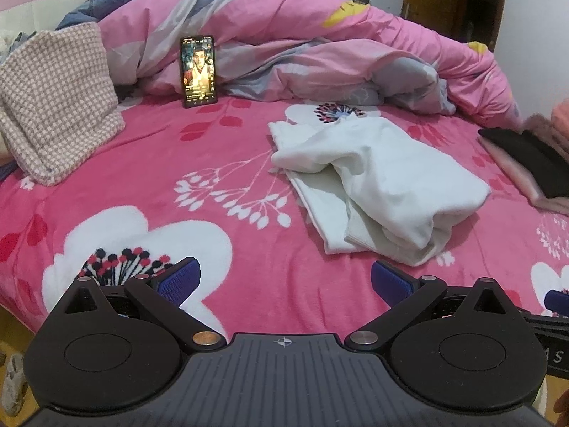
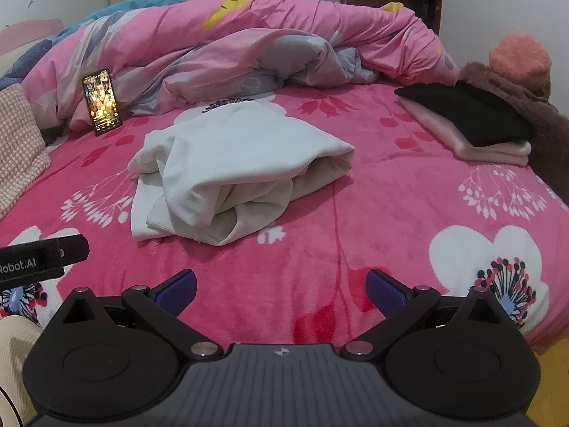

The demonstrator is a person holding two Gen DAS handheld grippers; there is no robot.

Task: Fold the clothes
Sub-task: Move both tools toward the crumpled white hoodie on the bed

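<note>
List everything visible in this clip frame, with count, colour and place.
garment: one, white, partly folded, middle of the bed
folded stack: black piece on pale pink ones, right side of the bed
phone: one, screen lit, propped against the quilt
quilt: one, pink and grey, bunched at the back
pillow: one, pink checked, left
blanket: one, pink floral, covering the bed
left gripper: open, empty
right gripper: open, empty

one white garment [image 2: 231, 163], one phone [image 2: 102, 101], one quilt [image 2: 249, 46], perhaps two stacked folded clothes [image 2: 476, 124]
</note>
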